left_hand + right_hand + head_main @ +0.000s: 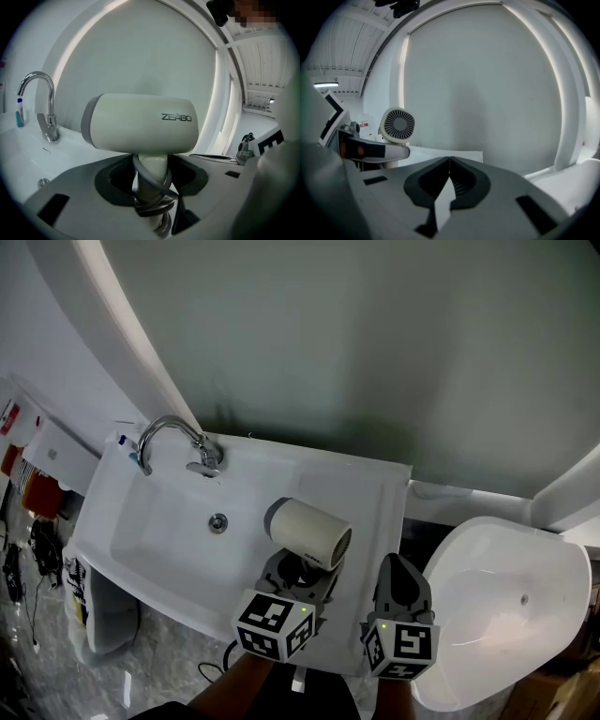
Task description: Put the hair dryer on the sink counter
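Hair dryer (309, 532) stands up in our left gripper (298, 576), whose jaws squeeze its handle (151, 167) with the cord (138, 170) wound round. We hold it over the sink counter (367, 488), right of the basin (169, 531). Our right gripper (401, 587) is pinched shut on nothing.

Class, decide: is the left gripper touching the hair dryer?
Touching. In the left gripper view, the left gripper clamps the hair dryer by its cord-wrapped handle.
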`<state>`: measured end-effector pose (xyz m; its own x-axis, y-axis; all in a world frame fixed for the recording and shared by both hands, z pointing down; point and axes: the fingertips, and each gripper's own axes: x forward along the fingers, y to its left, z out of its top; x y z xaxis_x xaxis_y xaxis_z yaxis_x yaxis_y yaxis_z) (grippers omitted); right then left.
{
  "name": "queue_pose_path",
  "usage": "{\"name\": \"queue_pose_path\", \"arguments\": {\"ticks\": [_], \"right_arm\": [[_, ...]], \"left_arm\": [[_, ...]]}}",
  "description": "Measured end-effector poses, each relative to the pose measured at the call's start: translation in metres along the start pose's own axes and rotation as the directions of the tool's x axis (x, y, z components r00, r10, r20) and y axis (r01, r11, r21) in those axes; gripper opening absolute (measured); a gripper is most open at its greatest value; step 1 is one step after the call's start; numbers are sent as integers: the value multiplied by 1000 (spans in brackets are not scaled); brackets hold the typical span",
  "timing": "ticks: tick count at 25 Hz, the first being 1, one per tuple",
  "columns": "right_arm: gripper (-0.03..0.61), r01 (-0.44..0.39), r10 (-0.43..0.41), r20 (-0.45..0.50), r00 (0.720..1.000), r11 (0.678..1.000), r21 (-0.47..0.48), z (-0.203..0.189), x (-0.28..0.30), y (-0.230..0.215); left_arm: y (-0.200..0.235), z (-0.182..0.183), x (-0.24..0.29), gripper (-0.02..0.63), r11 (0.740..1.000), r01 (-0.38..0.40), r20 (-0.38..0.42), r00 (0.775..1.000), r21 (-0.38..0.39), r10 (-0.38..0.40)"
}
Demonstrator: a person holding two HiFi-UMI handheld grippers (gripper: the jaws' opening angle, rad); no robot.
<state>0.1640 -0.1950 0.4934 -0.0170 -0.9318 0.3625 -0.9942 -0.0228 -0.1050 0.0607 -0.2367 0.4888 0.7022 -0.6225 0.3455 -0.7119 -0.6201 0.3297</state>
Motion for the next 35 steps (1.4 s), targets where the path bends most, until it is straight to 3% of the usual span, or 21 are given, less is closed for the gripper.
{"name": "queue_pose_path", "arguments": {"ticks": [8,17,35], "right_arm": [[21,0,0,-27,1000,1000,10,-4,15,-5],[20,0,2,-56,998,999,34,-16,41,-15],[20,29,-19,-121,992,996,80,-43,68,-37]], "left_arm": [[6,-10,33,207,1000,-9,-79,997,-15,8],[24,-35,74,208,996,-50,-201,979,-68,35],[53,-91,130,215,991,-119,-407,910,-67,82]]}}
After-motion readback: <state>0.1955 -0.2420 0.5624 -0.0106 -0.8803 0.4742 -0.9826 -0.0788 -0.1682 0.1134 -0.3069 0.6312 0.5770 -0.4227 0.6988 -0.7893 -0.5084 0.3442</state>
